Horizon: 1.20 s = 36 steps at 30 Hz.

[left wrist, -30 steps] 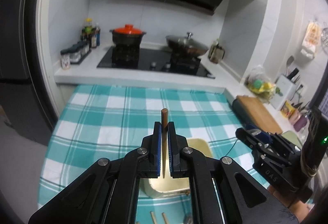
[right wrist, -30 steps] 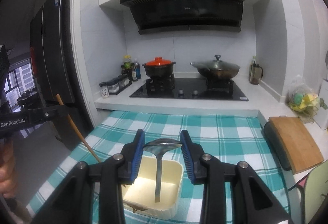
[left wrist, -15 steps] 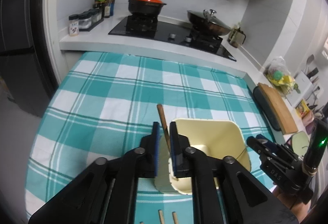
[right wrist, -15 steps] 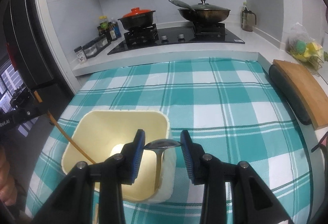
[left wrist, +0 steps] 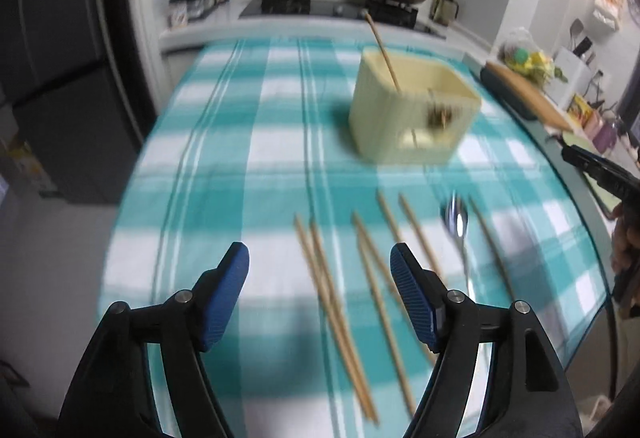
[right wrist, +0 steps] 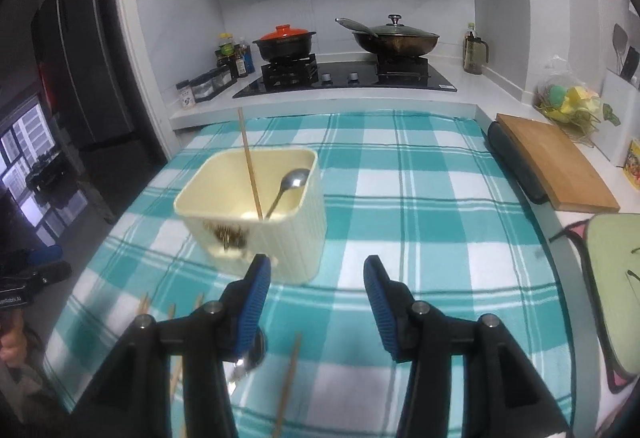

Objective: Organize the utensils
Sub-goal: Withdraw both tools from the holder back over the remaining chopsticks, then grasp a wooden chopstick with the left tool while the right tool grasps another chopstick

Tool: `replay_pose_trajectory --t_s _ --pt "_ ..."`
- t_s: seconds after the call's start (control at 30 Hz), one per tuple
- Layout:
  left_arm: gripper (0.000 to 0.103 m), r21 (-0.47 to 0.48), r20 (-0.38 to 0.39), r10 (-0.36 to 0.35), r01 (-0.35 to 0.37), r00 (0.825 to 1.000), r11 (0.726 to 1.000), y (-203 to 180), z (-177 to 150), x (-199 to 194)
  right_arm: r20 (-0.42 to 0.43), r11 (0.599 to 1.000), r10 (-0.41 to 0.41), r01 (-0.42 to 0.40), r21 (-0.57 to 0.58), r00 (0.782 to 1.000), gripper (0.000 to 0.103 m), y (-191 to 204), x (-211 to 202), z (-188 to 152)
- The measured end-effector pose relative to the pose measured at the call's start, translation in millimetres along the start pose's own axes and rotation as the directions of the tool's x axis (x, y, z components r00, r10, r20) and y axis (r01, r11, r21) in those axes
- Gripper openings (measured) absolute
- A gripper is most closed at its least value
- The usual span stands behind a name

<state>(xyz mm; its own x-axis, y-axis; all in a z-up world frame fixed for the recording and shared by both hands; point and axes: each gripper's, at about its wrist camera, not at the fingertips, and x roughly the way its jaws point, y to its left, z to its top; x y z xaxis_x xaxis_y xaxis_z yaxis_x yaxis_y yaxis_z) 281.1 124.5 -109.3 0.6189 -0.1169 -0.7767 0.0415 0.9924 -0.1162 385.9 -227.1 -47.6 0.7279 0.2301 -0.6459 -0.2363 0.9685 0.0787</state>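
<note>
table: teal checked cloth (right wrist: 432, 197) | room: kitchen, stove (right wrist: 344, 77) behind | left gripper (left wrist: 320, 290): opening wide, holding nothing | right gripper (right wrist: 318, 298): opening, holding nothing

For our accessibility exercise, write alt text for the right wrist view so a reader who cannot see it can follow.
A cream container on a teal checked tablecloth holds one upright chopstick and a spoon. The right claw, empty and opening, is in front of it, above another spoon and loose chopsticks; a stove stands behind.
</note>
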Motion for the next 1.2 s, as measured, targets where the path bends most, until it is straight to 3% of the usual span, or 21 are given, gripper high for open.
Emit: replay_pose_trajectory --t_s 0.13,0.2,0.37,0.53,1.2 --pt "0.075 -0.105 -0.008 0.02 -0.021 1.0 0.994 2 -72 -7 0.001 0.994 -0.075 0.075 -0.077 0.997 0.05 14 -31 -83" --pt "0.075 -0.17 -0.001 0.021 -0.021 1.0 0.985 0 -95 -9 -0.01 0.994 -0.093 0.092 -0.06 0.996 0.05 19 -42 -123" --pt "0.077 -0.17 0.016 0.053 -0.049 0.998 0.984 -12 -111 -10 -0.01 0.995 -0.101 0.101 -0.01 0.995 0.05 32 -59 -184" --pt "0.078 -0.175 0.022 0.049 -0.045 0.999 0.984 -17 -108 -4 0.003 0.99 -0.098 0.097 -0.098 0.995 0.05 47 -58 -188" --pt "0.082 -0.187 0.004 0.093 -0.09 0.996 0.978 -7 -97 17 -0.049 0.997 -0.063 0.06 -0.054 0.997 0.05 53 -38 -190"
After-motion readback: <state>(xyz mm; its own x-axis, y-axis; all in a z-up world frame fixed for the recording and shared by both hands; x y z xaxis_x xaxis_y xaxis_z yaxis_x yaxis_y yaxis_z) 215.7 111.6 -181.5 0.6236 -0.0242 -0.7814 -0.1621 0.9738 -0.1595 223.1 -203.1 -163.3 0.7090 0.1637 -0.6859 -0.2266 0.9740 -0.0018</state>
